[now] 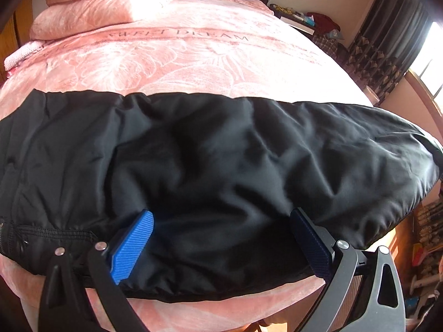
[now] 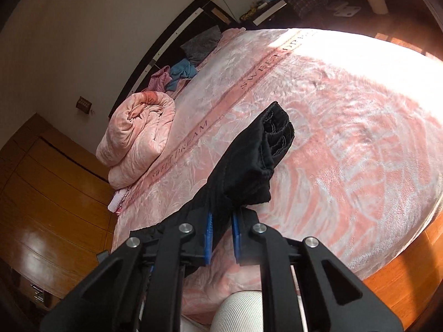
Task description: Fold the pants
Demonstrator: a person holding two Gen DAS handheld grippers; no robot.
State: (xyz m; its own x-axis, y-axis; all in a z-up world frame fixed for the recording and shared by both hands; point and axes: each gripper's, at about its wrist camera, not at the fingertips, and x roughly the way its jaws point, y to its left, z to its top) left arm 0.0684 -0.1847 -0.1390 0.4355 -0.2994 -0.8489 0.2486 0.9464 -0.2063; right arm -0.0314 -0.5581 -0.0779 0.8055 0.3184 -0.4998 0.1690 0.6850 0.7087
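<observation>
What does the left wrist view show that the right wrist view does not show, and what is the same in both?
Only the left wrist view shows the left gripper, open, its fingers resting on the black pants spread wide across the bed, and a window.

Only the right wrist view shows the right gripper shut on the pants, whose cuffed end hangs above the blanket, and a wooden wardrobe.

Both show the pink blanket lettered SWEET DREAM and a folded pink quilt.
</observation>
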